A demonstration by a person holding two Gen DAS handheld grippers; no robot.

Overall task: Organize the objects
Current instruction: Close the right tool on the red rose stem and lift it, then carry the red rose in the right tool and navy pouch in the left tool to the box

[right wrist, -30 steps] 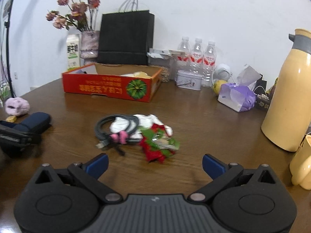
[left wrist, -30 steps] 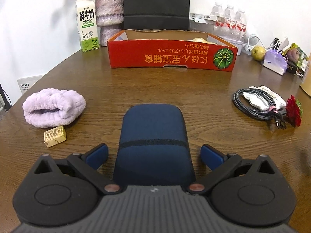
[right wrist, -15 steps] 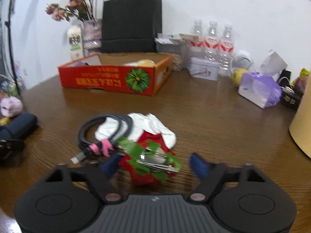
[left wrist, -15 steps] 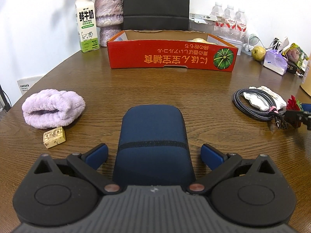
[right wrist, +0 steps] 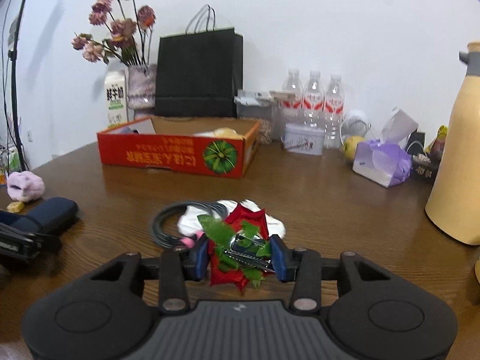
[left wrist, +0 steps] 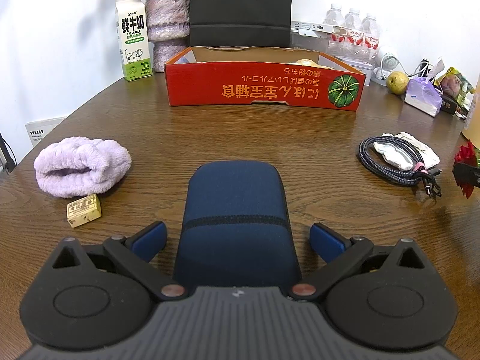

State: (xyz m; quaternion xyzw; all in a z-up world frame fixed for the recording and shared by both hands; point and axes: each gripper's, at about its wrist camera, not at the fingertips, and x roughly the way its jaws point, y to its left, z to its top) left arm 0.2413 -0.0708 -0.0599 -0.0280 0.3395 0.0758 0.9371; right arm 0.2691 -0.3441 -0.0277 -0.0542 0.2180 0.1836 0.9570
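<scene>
In the lower centre of the right wrist view, the right gripper [right wrist: 240, 258] was seen with its blue pads brought in against the two sides of a red artificial flower [right wrist: 240, 249]; the jaws had just been closing, with the flower between them, and they appeared clamped on it. The grip was taken across the flower's middle, probably so that petals and leaves would be gathered together and lifted as one soft bundle.

The flower lay on the wooden table [right wrist: 330, 210], just in front of a coiled dark cable [right wrist: 168, 225] and a crumpled white cloth [right wrist: 270, 225], which it partly overlapped. Red fabric petals, bright green leaves and a small shiny metallic piece at the centre were made out. It looked light and easily crushed.

Above it, in the middle of the frame, a shallow red cardboard box [right wrist: 180, 156] stood open, and it was judged the likely destination, since something pale was already lying in it.

In the left wrist view, the left gripper [left wrist: 238, 240] was held with its jaws wide apart on either side of a dark blue case [left wrist: 237, 210], the pads not touching it. The case lay flat in the lower centre. A lilac plush cloth [left wrist: 81, 165] and a small yellowish block [left wrist: 84, 210] lay at the left.
</scene>
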